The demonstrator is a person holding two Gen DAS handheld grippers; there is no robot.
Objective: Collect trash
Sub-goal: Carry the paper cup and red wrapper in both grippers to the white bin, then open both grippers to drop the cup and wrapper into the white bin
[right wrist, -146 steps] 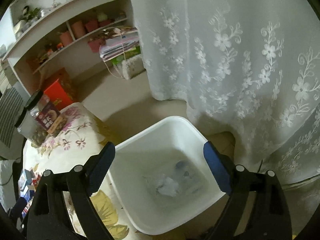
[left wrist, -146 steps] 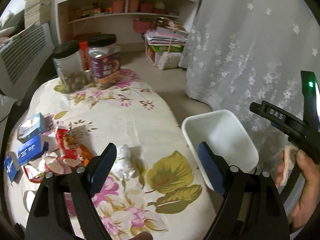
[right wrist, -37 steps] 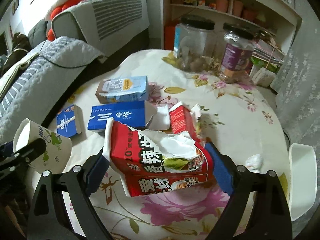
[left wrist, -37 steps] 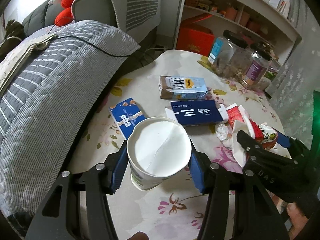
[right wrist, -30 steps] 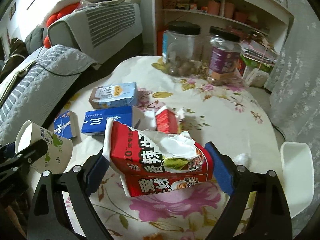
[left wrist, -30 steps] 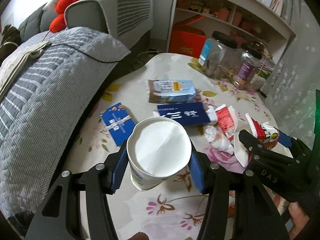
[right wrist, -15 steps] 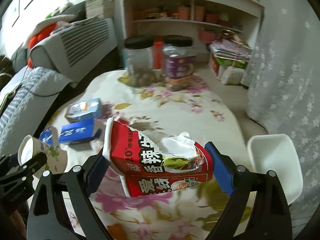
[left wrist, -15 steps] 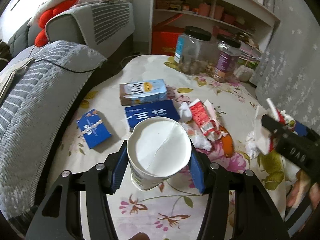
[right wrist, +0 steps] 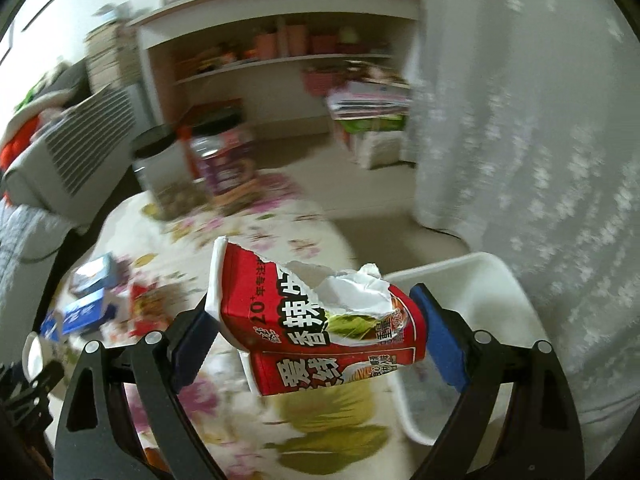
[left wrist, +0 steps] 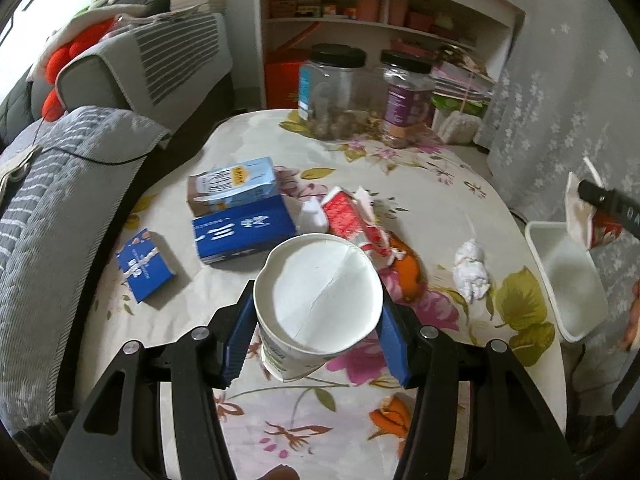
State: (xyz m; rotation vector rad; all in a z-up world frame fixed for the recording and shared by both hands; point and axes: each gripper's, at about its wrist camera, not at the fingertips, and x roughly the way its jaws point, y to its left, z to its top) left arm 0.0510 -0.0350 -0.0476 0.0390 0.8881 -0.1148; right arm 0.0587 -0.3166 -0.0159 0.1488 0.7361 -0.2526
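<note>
- The left gripper (left wrist: 316, 320) is clamped on a white paper cup (left wrist: 318, 300), pads squeezing its sides just below the rim, mouth toward the camera, so it rides clear above the surface (left wrist: 360, 420) rather than dragging across it.
- The right gripper (right wrist: 316, 332) grasps a torn red carton (right wrist: 320, 328) across its width, jaws spread wide because the box is broad. It hangs by the surface's right edge, just beside the white bin (right wrist: 472, 280), likely for dropping in.
- The bin stands on the floor against that right edge, within easy reach.
- A crumpled tissue (left wrist: 472, 272) near the right edge, and blue boxes (left wrist: 240, 232) toward the left edge, await collecting.
</note>
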